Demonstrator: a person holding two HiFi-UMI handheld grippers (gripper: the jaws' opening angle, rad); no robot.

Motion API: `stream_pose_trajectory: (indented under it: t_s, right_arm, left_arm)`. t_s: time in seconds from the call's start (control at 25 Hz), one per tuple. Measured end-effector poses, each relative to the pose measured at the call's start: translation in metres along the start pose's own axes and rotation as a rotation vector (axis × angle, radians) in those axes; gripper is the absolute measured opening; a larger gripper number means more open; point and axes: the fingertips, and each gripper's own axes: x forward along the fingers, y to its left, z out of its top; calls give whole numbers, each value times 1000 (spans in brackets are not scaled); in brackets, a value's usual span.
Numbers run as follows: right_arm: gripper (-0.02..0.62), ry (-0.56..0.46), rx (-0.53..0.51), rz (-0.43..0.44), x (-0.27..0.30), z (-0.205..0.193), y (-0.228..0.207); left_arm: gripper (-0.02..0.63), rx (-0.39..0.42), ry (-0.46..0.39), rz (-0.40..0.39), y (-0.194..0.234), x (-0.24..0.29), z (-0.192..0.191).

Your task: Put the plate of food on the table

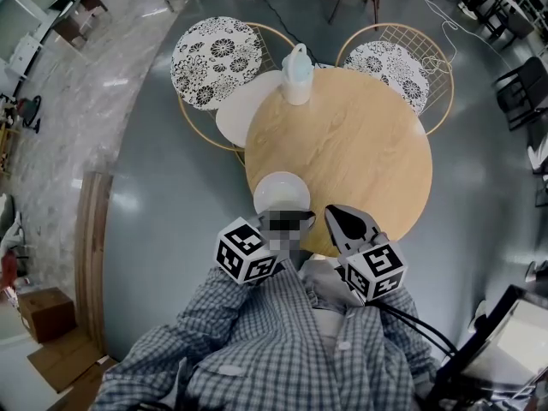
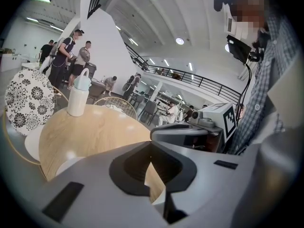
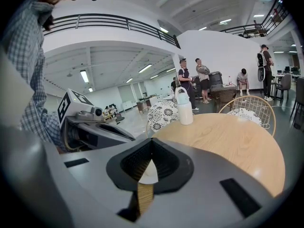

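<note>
The white plate is sitting on the round wooden table, at the table's near edge and directly in front of the person; what it is carrying cannot be made out. The left gripper is hovering over the table's near edge just above the plate, its 2 jaws clenched together on nothing, with the plate's rim and the wood showing below them. The right gripper is hanging beside it at the same edge of the table, to the right of the plate, its jaws likewise pressed together and gripping nothing. A white jug with a handle is standing upright at the table's far edge. 2 wire chairs with black-and-white floral cushions are standing on the table's far side, and several people are standing well beyond the table.
</note>
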Motion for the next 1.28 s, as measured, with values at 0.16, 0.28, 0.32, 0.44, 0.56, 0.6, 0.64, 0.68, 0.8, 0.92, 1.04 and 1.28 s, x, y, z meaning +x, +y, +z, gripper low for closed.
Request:
stream_pose_trajectory:
  t_s: [0.16,0.28,0.32,0.44,0.56,0.6,0.64,0.68,0.8,0.92,1.04,1.28]
  right_arm:
    - [6,2,0,-1,0,0,0]
    - [6,5,1,0,0,-2,1]
    - [6,5,2,0,0,-2,2]
    - [6,6,2,2,-1,-3,3]
    - [6,6,2,2,-1,-4,5]
    - [6,6,1,1,-1,-5,5]
    - [6,6,1,1,-1,-5,4]
    - [6,6,2,0,-1,-6,4]
    - [6,8,2,0,-2,-4,4]
    - [6,10,1,1,-2,-4,5]
    - [6,9,0,2,-1,-4,5]
    - [6,12,1,3,-1,-7,6]
  left_arm:
    - [8,-5,2,-4,0,0,-1]
    - [8,-7,3,-4,0,-1,-2]
    - [8,-8,4,-4,0,-1,-3]
    - [8,-8,6,-4,-1,-2,-4]
    - [8,-7,7,-6,-3,-3,-5]
    - [8,-6,8,-7,-3,-2,-6]
    - [8,-5,9,-8,-3,-2,-7]
    - [8,-5,9,-8,-3,-2,-7]
    - [8,-6,10,-10,-3,-2,-6]
    - [8,-6,10,-10,-4,-2,-4]
    - [8,-8,9,-10,-3,-2,-5]
    - [8,-8,14,-9,-3,-3,-9]
